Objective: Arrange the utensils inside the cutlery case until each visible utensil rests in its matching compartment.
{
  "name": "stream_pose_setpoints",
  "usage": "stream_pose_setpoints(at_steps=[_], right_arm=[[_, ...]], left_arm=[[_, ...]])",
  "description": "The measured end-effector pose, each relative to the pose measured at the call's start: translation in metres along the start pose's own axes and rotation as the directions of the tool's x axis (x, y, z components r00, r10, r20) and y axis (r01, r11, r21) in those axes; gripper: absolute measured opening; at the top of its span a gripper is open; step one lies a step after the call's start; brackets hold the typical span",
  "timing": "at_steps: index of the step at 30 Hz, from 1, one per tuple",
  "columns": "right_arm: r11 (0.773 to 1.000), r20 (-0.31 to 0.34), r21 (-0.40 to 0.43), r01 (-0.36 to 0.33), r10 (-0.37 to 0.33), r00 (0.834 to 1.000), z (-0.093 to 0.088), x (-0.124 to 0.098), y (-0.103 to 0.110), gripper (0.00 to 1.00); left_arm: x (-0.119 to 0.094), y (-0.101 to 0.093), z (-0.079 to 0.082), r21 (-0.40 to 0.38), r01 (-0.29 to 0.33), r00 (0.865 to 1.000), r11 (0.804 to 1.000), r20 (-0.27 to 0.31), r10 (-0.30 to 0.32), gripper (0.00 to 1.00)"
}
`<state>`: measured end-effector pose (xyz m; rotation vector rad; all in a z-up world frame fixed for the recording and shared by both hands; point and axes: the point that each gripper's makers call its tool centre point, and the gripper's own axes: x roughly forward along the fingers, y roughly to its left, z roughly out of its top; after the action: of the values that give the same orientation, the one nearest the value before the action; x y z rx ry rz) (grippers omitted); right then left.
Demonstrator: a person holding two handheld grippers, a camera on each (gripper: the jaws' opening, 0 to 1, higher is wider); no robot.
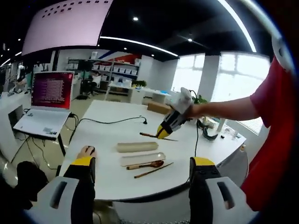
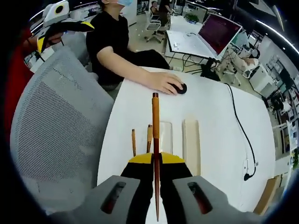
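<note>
In the right gripper view, the right gripper (image 2: 156, 161) has its fingers (image 2: 140, 179) clenched on a wooden chopstick (image 2: 155, 135), which runs straight out between them and ends ahead over the white tabletop (image 2: 219, 116). Just beyond the fingers lies the clear cutlery case tray (image 2: 166, 135), and beside it, to the right, the beige case lid (image 2: 190, 142); what the tray holds cannot be told here. Left of the held chopstick, a wooden spoon handle (image 2: 149, 137) and a second chopstick (image 2: 133, 142) lie on the tabletop. Farther ahead, a person's hand (image 2: 163, 83) rests on a black mouse (image 2: 180, 88). In the left gripper view, the left gripper (image 1: 142, 170) has its fingers (image 1: 84, 170) released and spread wide, with the tray (image 1: 142, 158), lid (image 1: 137, 147), spoon (image 1: 145, 164) and loose chopstick (image 1: 153, 170) lying ahead between them. The right gripper (image 1: 164, 132) hangs above them.
</note>
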<state>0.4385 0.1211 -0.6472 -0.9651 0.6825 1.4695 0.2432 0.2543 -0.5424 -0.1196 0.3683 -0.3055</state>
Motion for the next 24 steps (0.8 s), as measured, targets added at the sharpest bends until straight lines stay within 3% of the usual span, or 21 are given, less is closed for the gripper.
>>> stream_pose_setpoints(at_steps=[2,6,9,17,23,24], right_arm=[[1.000,-0.011,-0.018,0.012,-0.012,1.000,-0.003,-0.001,-0.007,0.00],[0.999,-0.025,-0.022,-0.026,0.026,0.999,-0.001,-0.003,-0.017,0.00],[0.998,-0.027,0.000,-0.055,0.055,0.998,0.009,-0.011,-0.030,0.00],[0.998,-0.016,-0.020,-0.057,0.057,0.998,0.028,-0.023,-0.050,0.00],[0.994,-0.077,-0.094,-0.055,0.048,0.996,0.030,-0.009,-0.059,0.00],[0.988,-0.100,-0.126,-0.084,0.072,0.992,0.030,-0.006,-0.059,0.00]], left_arm=[[-0.001,0.000,0.000,0.018,-0.007,1.000,1.000,-0.011,0.007,0.80],[-0.004,-0.001,0.002,0.006,-0.022,1.000,1.000,0.001,0.022,0.83],[-0.006,-0.002,0.003,0.008,-0.022,1.000,1.000,0.003,0.022,0.84],[-0.007,0.004,-0.001,0.019,-0.032,0.999,0.999,-0.021,0.033,0.85],[-0.005,0.014,0.001,0.014,-0.047,0.998,0.999,-0.029,0.048,0.85],[-0.005,0.015,0.002,0.009,-0.047,0.998,0.999,-0.028,0.048,0.86]])
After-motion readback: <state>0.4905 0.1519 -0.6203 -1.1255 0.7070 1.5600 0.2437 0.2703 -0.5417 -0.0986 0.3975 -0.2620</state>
